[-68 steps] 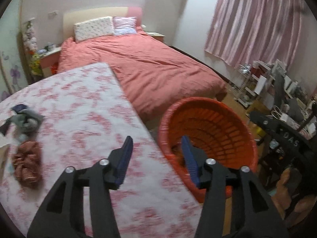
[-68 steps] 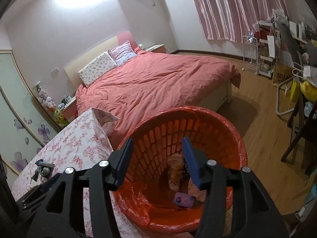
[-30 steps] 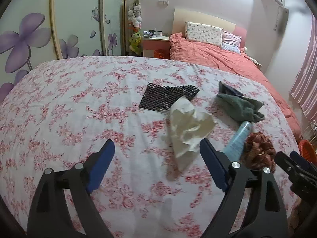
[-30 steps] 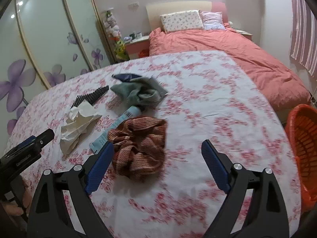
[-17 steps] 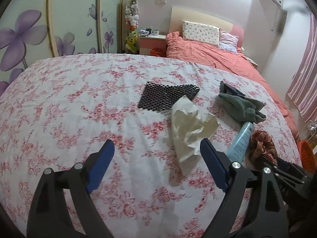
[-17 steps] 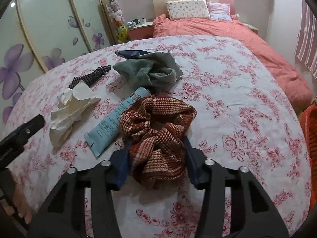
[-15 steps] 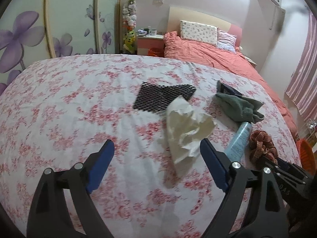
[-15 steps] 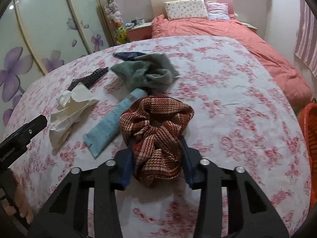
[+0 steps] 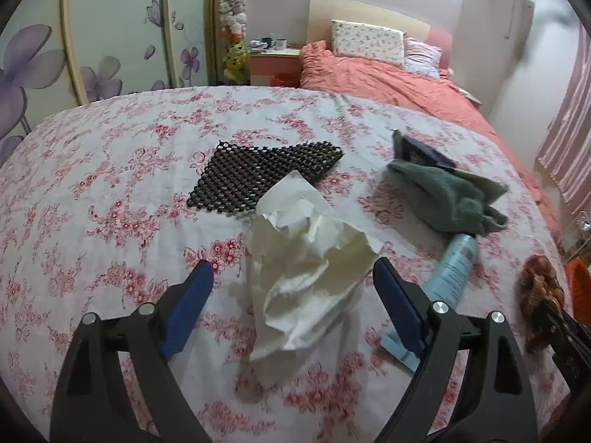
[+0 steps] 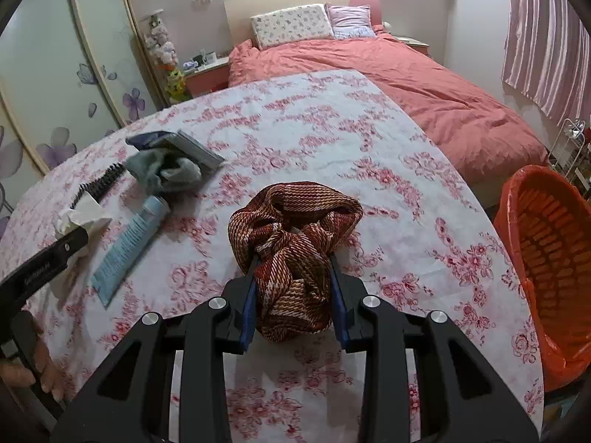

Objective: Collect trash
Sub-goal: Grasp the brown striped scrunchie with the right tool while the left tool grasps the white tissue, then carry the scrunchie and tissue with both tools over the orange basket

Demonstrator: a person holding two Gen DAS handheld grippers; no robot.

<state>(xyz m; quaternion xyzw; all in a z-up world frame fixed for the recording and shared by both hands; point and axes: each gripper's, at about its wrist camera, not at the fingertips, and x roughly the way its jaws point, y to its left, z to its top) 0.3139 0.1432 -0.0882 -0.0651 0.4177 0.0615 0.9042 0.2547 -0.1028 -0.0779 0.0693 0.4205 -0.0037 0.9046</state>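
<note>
My right gripper point(image 10: 293, 288) is shut on a brown plaid scrunchie point(image 10: 295, 236) and holds it above the floral table; the scrunchie also shows at the right edge of the left wrist view point(image 9: 541, 291). My left gripper point(image 9: 293, 295) is open, its fingers on either side of a crumpled white tissue point(image 9: 303, 269) on the table. A light blue tube point(image 9: 443, 284) lies right of the tissue, also seen in the right wrist view point(image 10: 129, 243). An orange basket point(image 10: 546, 258) stands off the table's right side.
A black mesh mat point(image 9: 258, 173), a green-grey cloth point(image 9: 447, 195) and a dark blue packet point(image 9: 417, 149) lie on the floral tablecloth point(image 9: 110, 170). A bed with a red cover point(image 10: 424, 85) stands beyond the table. Wardrobe doors point(image 9: 92, 29) are at left.
My right gripper closed on the scrunchie and lifted and swung it toward the basket side. My left gripper moved closer over the tissue and stays open.
</note>
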